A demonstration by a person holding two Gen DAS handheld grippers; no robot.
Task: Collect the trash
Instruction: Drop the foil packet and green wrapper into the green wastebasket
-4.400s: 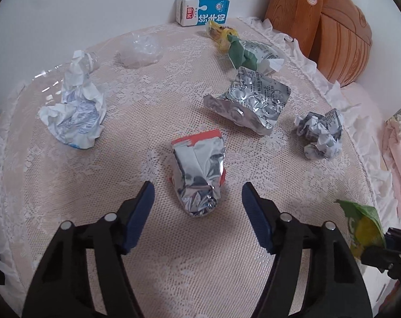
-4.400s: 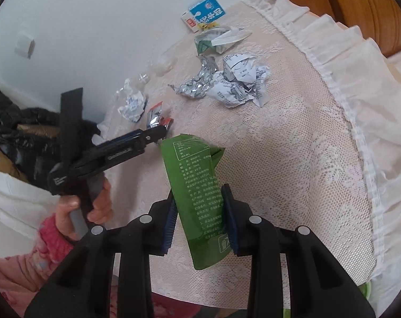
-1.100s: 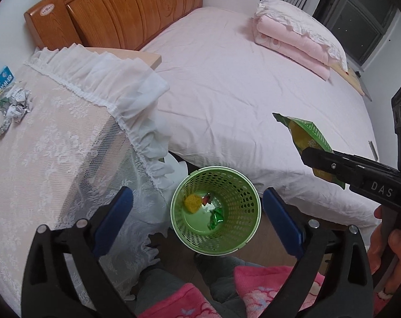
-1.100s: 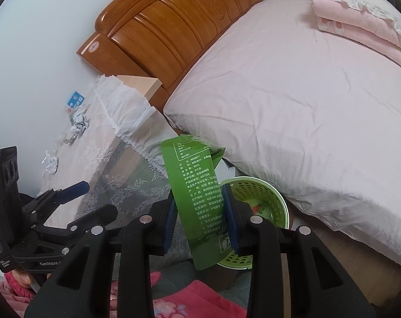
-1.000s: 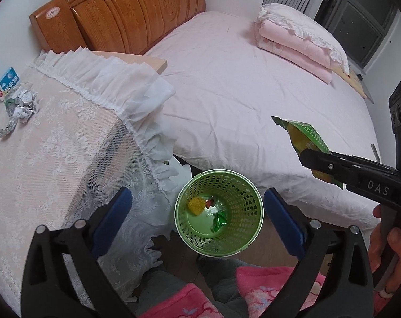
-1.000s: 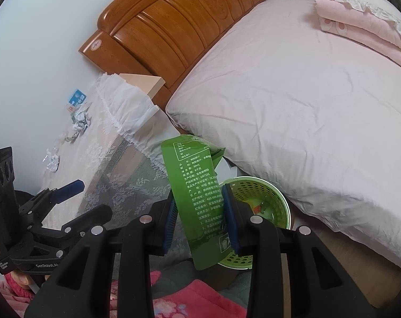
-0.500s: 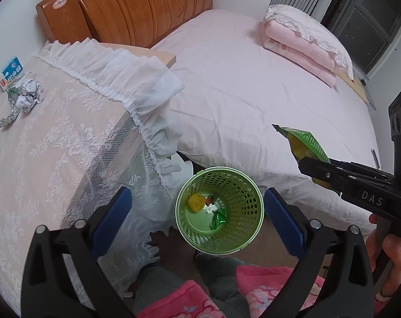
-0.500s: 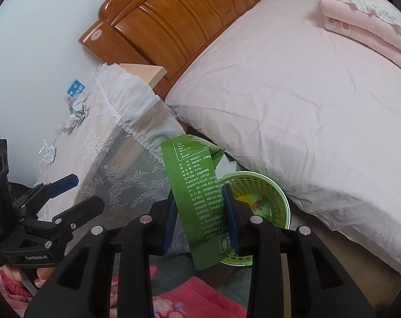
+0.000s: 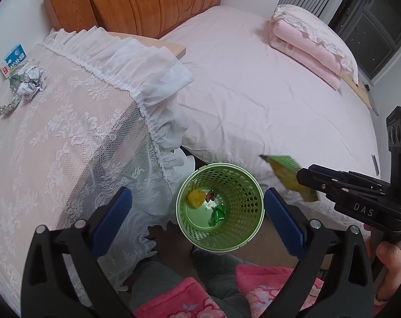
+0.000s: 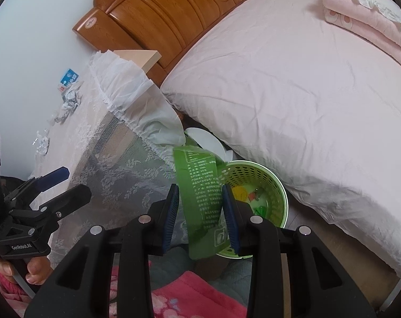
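Observation:
A green snack packet (image 10: 200,201) hangs upright between the jaws of my right gripper (image 10: 199,189), which are opening. The packet is blurred and sits lower between the pads, and a gap shows beside its left edge. In the left wrist view the same packet (image 9: 286,173) sticks out of the right gripper (image 9: 302,172), just right of and above a green mesh basket (image 9: 227,241). That basket (image 10: 253,163) stands on the floor with a few bits of trash inside. My left gripper (image 9: 197,196) is wide open above the basket, holding nothing.
A lace-covered table (image 9: 54,145) on the left carries crumpled paper (image 9: 30,84), a foil scrap (image 9: 8,106) and a small milk carton (image 9: 13,58). A pink bed (image 9: 266,92) with a wooden headboard (image 9: 147,2) fills the right. The person's legs (image 9: 200,278) are below.
The right jaws have widened slightly and the green packet has slipped lower between them. Both hands have stayed almost still over the basket.

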